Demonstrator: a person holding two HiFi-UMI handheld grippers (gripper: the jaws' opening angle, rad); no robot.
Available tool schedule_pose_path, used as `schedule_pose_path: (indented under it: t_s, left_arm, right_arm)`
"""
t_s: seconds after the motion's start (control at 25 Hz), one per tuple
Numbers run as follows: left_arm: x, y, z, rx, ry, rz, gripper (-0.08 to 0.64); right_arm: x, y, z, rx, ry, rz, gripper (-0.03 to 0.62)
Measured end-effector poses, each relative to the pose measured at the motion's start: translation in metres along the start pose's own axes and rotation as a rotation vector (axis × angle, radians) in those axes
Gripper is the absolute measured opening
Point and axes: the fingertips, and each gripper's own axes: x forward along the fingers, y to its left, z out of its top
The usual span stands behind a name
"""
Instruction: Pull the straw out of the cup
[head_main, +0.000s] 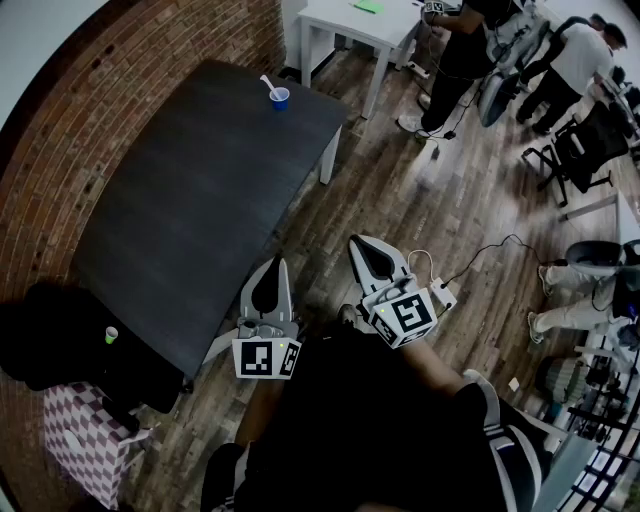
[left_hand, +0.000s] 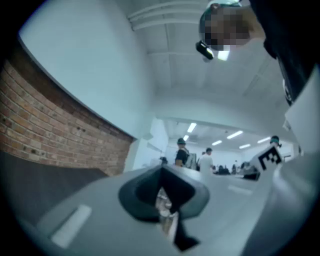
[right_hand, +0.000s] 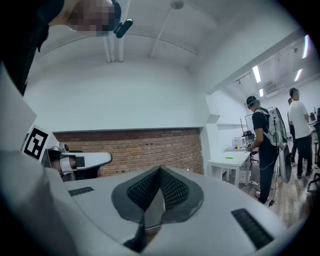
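blue cup (head_main: 280, 97) upright near the far right corner of the dark table (head_main: 200, 200), with a white straw (head_main: 268, 84) in it, leaning out over the rim toward the far left. nothing else visible on that table top.

left tool (head_main: 275, 262) held off the table's right edge, close to the near right corner, over the wooden floor (head_main: 450, 200); jaws pressed together, tips meeting, nothing between them. right tool (head_main: 357, 243) just to its right, also over the floor, jaws likewise closed on nothing. both well apart from the cup, touching neither it nor the straw.

past the table's left edge, a brick wall (head_main: 120, 90). beyond the near left corner, a small green cup (head_main: 111, 335) on something black, and a checkered box (head_main: 80, 440) below it. past the far right corner, a white table (head_main: 355, 25) with people standing beside it.
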Motion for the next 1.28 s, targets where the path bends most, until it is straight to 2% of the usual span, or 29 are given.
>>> schedule_pose_path:
  t_s: [0.4,0.64,0.88,1.28]
  left_arm:
    - [0.003,-0.005,-0.004,-0.009,0.003,-0.003,0.005]
    - [0.015,-0.01,-0.009,-0.02,0.008,0.001,0.005]
    - [0.041,-0.027,-0.02,-0.03,0.013,0.022,0.005]
    - [0.085,-0.057,-0.037,-0.018,0.03,0.103,0.005]
  right_arm:
    - [-0.001,-0.001,0.0,-0.006,0.009,0.012,0.005]
    - [-0.003,-0.013,0.004,0.022,-0.005,0.008,0.005]
    - [-0.006,-0.042,-0.002,0.037,0.017,0.032,0.005]
    - [0.011,-0.096,-0.01,0.041,0.045,0.136,0.005]
